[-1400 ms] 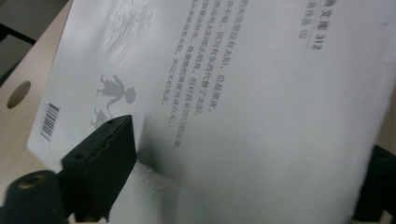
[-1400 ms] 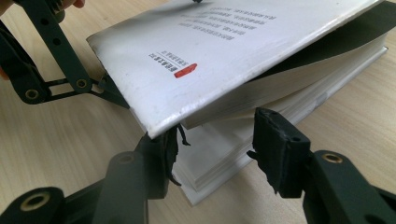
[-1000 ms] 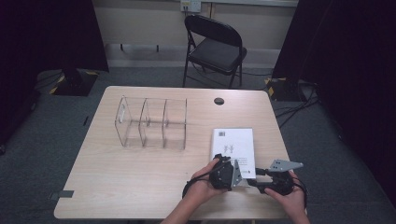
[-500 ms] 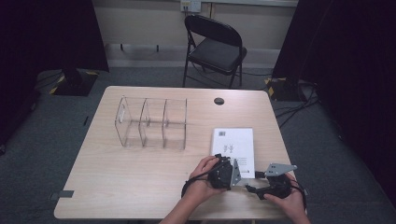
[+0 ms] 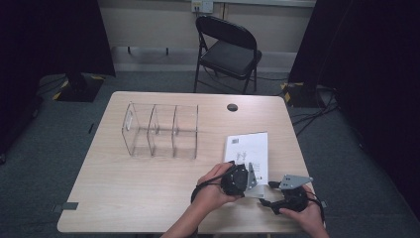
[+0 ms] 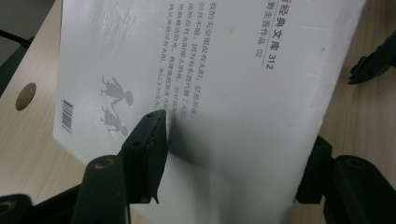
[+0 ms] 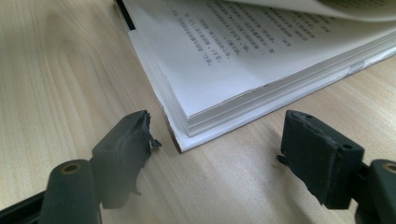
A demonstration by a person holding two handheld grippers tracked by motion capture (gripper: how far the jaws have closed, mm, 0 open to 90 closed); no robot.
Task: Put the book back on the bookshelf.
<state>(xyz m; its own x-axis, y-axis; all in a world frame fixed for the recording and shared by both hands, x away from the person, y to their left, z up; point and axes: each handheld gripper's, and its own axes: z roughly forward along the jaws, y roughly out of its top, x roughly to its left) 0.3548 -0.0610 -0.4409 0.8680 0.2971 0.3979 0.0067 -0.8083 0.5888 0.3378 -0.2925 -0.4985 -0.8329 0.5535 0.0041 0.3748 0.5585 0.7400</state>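
A white paperback book (image 5: 250, 146) lies at the table's right side, its back cover with a barcode (image 6: 224, 70) facing up. My left gripper (image 5: 254, 174) sits at the book's near edge. Its jaws have just been closing, one finger (image 6: 147, 140) on top of the lifted cover and the other under the cover's edge, still apart and not pinching. My right gripper (image 5: 265, 202) rests low on the table by the book's near right corner (image 7: 187, 135). Its jaws have just been opening and stand wide on either side of that corner, touching nothing. Printed pages (image 7: 219, 51) show under the raised cover.
A clear three-compartment organiser (image 5: 161, 130) stands left of the book. A dark round hole (image 5: 232, 107) sits in the tabletop near the far edge. A black folding chair (image 5: 228, 49) stands beyond the table (image 5: 129, 198). Cables lie on the floor at right.
The right gripper has drawn slightly back toward the table's near edge. The left hand stays at the book's near edge.
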